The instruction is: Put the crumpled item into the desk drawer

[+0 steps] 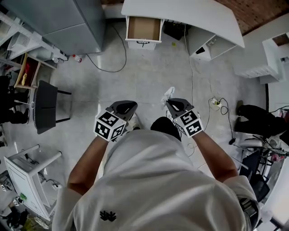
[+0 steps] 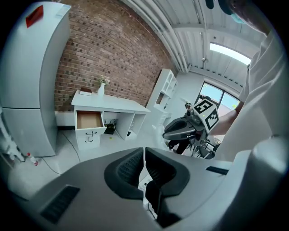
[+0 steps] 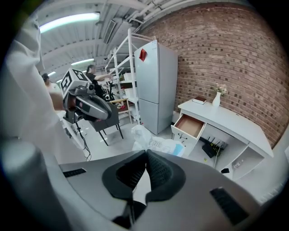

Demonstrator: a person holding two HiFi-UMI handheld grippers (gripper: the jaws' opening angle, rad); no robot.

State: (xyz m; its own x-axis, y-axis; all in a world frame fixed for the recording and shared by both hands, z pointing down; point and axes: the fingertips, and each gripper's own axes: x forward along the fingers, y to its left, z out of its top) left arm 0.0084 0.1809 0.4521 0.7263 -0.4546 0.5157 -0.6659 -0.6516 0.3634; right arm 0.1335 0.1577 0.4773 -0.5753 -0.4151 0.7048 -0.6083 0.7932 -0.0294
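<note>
My right gripper (image 1: pixel 174 103) is shut on a crumpled white wrapper (image 1: pixel 168 94) with blue print, which sticks out past the jaw tips (image 3: pixel 156 142). Beside it, my left gripper (image 1: pixel 125 106) is shut with nothing in it; in the left gripper view its pads (image 2: pixel 135 168) meet along a thin seam. Both are held at waist height over the floor, well short of the white desk (image 1: pixel 180 12). The desk drawer (image 1: pixel 143 28) stands pulled open, its brown inside bare, and it also shows as the open drawer (image 2: pixel 89 120) and the open drawer (image 3: pixel 189 125).
A grey fridge (image 1: pixel 67 22) stands left of the desk. A black chair (image 1: pixel 46 106) and shelving sit at the left. A cable (image 1: pixel 108 67) loops across the floor, and a power strip (image 1: pixel 217 103) lies at the right. White shelf units (image 1: pixel 271 58) flank the right side.
</note>
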